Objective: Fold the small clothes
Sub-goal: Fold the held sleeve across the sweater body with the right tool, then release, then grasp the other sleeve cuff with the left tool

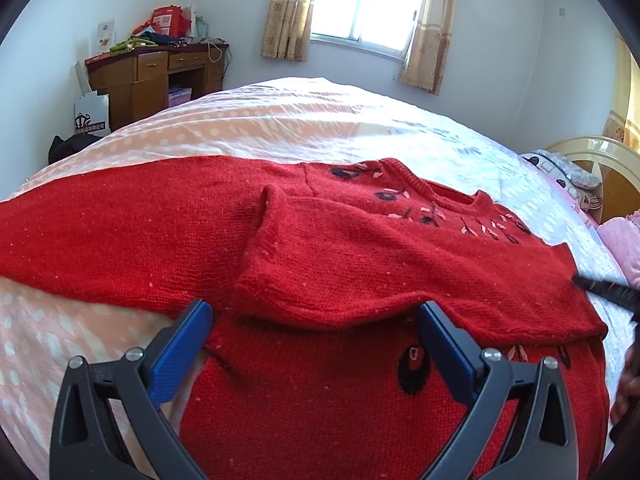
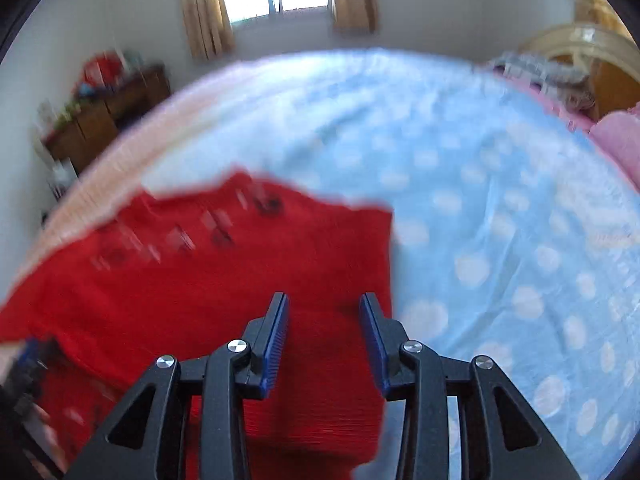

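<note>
Nearest the left wrist camera, the left gripper (image 1: 316, 320) hovers low over the red sweater (image 1: 320, 400) with its blue pads spread wide and nothing between them; the knit under it is the sweater's lower body, close to the near edge of the bed (image 1: 280, 120). Just beyond the fingertips one sleeve (image 1: 360, 264) is already laid across the chest, its cuff end pointing toward the left gripper. The right gripper (image 2: 324, 312) sits over the sweater's right-hand edge, its jaws partly apart; in the blurred right wrist view the red cloth lies beneath the pads, not pinched by them, so it looks empty.

The sweater lies flat across the middle of the bed, neckline (image 1: 460, 200) toward the headboard side, and the other sleeve (image 1: 100, 232) stretches straight out toward the bed's left edge. Farther back are a wooden desk (image 1: 152, 76) against the wall and a curtained window (image 1: 360, 0).

The step in hand seems to be the sleeve folding, half done. The next move likely calls for a pinch near the outstretched cuff, carrying it across the chest onto the first sleeve without dragging the body out of square.
</note>
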Available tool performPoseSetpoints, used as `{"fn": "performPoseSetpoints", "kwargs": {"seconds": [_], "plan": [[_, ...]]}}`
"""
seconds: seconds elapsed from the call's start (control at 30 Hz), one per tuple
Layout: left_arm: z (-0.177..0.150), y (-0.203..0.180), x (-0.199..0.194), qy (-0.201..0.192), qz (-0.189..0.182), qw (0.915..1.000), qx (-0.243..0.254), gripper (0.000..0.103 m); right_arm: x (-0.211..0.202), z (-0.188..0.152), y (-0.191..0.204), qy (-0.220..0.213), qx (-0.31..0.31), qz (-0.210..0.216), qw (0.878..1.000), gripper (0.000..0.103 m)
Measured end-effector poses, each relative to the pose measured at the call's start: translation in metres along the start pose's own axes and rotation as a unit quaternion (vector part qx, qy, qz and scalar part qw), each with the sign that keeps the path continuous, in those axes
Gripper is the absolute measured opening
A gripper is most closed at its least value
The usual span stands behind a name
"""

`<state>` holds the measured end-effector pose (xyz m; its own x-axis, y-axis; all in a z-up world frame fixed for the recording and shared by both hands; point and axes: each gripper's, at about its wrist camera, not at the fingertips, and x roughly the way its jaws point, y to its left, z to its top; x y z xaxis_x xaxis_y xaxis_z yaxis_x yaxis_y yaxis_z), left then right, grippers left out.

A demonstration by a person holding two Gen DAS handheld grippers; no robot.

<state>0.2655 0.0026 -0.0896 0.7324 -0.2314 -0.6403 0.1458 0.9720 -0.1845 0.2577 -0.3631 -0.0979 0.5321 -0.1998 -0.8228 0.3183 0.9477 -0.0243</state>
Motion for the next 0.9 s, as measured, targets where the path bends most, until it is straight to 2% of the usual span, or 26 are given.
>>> {"fn": "performPoseSetpoints", "kwargs": {"seconds": [0.1,0.2,0.23,0.33,0.47,0.53,0.6,0.63,0.73,0.83,0.9], "plan": [[0.001,-0.002,0.002,0.005,0.007,0.9999,0.004,0.103,0.003,-0.008,-0.008,-0.021,0.020,0.008,1.000,0.038],[0.002,-0.003,0.002,0.008,0.011,0.9999,0.006,0.103,-0.002,-0.006,0.010,-0.029,-0.002,-0.046,0.999,0.038],[0.002,-0.003,0.002,0.009,0.013,0.9998,0.007,0.103,-0.009,-0.006,0.019,-0.039,-0.006,-0.049,0.998,0.038],[0.002,-0.003,0.002,0.012,0.013,0.9998,0.007,0.103,-0.036,-0.015,0.048,-0.064,-0.010,0.022,0.998,0.038],[0.005,0.004,-0.006,0.032,0.009,0.9995,-0.002,0.103,-0.040,-0.027,0.112,-0.047,-0.073,0.088,0.992,0.038],[0.004,0.020,-0.016,0.049,0.014,0.9986,-0.013,0.103,-0.032,-0.037,0.134,-0.040,-0.101,0.089,0.990,0.039],[0.003,0.045,-0.030,0.041,0.031,0.9979,-0.039,0.103,-0.018,-0.051,0.147,-0.034,-0.123,0.077,0.989,0.043],[0.003,0.065,-0.041,0.031,0.044,0.9968,-0.060,0.103,-0.020,-0.057,0.150,-0.053,-0.130,0.068,0.988,0.044],[0.009,0.130,-0.073,-0.010,0.095,0.9869,-0.130,0.103,-0.022,-0.057,0.150,-0.054,-0.127,0.070,0.988,0.047],[0.020,0.191,-0.099,-0.046,0.156,0.9663,-0.200,0.103,-0.021,-0.056,0.139,-0.050,-0.101,0.105,0.988,0.051],[0.024,0.226,-0.106,-0.054,0.186,0.9521,-0.236,0.103,-0.021,-0.058,0.137,-0.049,-0.096,0.116,0.987,0.053]]}}
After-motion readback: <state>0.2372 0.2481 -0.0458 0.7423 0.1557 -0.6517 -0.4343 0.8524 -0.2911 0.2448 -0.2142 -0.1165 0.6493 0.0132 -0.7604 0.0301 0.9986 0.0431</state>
